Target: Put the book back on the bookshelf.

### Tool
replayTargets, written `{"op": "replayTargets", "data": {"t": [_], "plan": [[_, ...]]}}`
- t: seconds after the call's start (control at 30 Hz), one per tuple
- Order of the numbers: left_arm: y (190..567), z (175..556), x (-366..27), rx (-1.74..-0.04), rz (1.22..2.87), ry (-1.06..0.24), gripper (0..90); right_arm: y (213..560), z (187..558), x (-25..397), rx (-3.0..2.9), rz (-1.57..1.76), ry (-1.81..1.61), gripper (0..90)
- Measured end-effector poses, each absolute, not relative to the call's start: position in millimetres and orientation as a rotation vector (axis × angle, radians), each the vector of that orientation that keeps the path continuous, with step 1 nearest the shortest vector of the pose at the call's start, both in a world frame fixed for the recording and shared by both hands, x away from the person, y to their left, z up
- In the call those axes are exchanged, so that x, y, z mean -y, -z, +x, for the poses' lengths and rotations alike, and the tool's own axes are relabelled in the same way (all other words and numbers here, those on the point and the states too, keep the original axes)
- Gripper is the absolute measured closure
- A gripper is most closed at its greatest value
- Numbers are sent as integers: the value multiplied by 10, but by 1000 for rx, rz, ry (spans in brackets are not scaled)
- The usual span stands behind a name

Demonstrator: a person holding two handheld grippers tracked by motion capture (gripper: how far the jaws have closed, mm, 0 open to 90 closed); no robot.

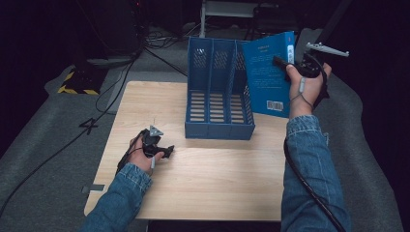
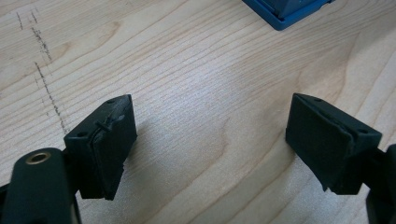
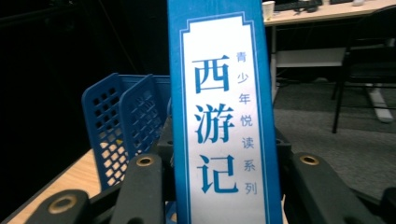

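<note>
Left tool [image 1: 162, 151]: lying idle on the tabletop [image 1: 208, 183], jaws spread, holding nothing. Blue file rack [image 1: 218, 94]: standing beyond it, slots facing up, apparently awaiting a book. Right tool [image 1: 290, 65]: clamping a blue book [image 1: 267, 77] by its spine, raising it upright beside the rack, probably for slotting in.

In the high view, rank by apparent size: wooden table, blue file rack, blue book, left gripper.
1. Wooden table
2. Blue file rack
3. Blue book, held up by the right gripper, so nearer the camera and perhaps flattered
4. Left gripper, jaws open, resting on the table
</note>
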State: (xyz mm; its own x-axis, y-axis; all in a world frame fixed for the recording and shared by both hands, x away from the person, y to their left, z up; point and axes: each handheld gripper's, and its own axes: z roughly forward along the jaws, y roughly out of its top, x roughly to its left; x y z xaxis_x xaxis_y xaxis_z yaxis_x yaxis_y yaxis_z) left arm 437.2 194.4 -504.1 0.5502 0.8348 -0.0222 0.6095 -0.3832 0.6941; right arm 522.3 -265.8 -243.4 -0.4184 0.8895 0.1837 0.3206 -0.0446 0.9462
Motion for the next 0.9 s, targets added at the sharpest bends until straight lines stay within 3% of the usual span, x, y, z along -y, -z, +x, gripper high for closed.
{"op": "replayTargets", "data": {"t": [0.57, 0.9], "plan": [[5042, 4366, -1944, -1158, 2124, -438, 168, 2380, 5460, 2132, -1741, 1297, -1373, 620], [5042, 4364, -1945, -1158, 2123, -441, 168, 2357, 5566, 2030, -1648, 1313, -1435, 620]]}}
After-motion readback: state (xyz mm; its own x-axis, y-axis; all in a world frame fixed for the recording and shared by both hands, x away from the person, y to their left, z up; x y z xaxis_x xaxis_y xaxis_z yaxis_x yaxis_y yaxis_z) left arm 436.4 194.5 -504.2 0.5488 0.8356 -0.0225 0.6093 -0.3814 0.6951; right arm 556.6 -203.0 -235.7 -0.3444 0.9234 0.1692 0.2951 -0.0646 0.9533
